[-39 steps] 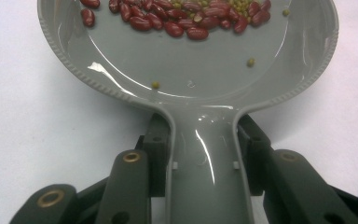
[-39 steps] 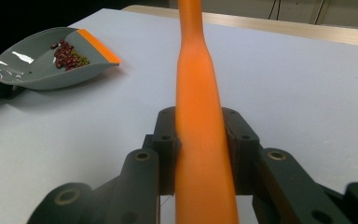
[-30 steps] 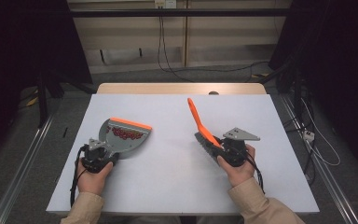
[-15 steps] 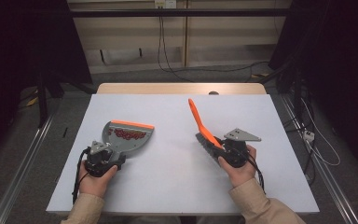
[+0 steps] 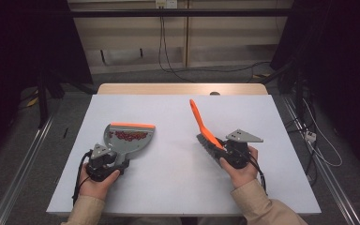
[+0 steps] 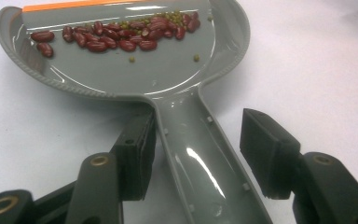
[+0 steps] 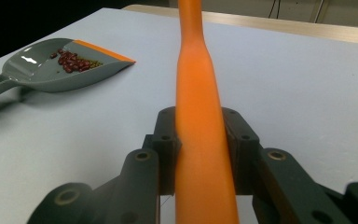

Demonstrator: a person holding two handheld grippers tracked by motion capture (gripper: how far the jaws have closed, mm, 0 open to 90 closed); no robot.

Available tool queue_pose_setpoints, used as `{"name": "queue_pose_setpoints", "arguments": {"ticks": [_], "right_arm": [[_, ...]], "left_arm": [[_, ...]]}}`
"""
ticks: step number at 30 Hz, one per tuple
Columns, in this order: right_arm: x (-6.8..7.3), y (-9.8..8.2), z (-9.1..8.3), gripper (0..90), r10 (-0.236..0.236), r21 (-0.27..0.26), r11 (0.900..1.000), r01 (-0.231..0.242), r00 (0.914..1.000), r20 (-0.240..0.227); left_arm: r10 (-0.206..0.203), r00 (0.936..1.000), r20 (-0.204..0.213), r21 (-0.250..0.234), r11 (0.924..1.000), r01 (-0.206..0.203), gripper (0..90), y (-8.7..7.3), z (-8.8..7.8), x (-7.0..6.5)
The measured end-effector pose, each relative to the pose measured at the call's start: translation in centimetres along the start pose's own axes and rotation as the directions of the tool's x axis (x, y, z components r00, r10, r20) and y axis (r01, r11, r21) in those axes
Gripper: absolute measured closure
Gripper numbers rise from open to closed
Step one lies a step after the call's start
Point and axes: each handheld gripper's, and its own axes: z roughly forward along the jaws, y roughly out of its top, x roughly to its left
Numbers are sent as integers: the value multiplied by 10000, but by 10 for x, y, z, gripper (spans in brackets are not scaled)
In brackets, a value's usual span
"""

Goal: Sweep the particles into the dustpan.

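Grey dustpan (image 5: 129, 138) rests flat on table (image 5: 178, 187), beans (image 6: 116, 37) collected inside. Left gripper (image 6: 196, 149) jaws just opening, handle between, released. Right gripper (image 7: 200, 149) pinches orange brush (image 5: 204, 129). Sweeping judged done; brush set-down remains.

The person wears beige long sleeves (image 5: 258, 206). Each hand carries a black tool: the left gripper (image 5: 104, 161) and the right gripper (image 5: 232, 152). A grey three-cornered plate (image 5: 243, 136) tops the right one. Black cables (image 5: 78, 180) trail back. The jaws are matt black blocks on linked arms with brass-coloured rivets (image 6: 99, 161).
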Motion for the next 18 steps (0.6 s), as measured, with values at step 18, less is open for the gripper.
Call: {"name": "queue_pose_setpoints", "arguments": {"ticks": [18], "right_arm": [[-2,-1,1,705,60,54,10000,-59,10000,-52]], "left_arm": [[302,9995,19,-466,9985,-301,194,8,-8,0]]}}
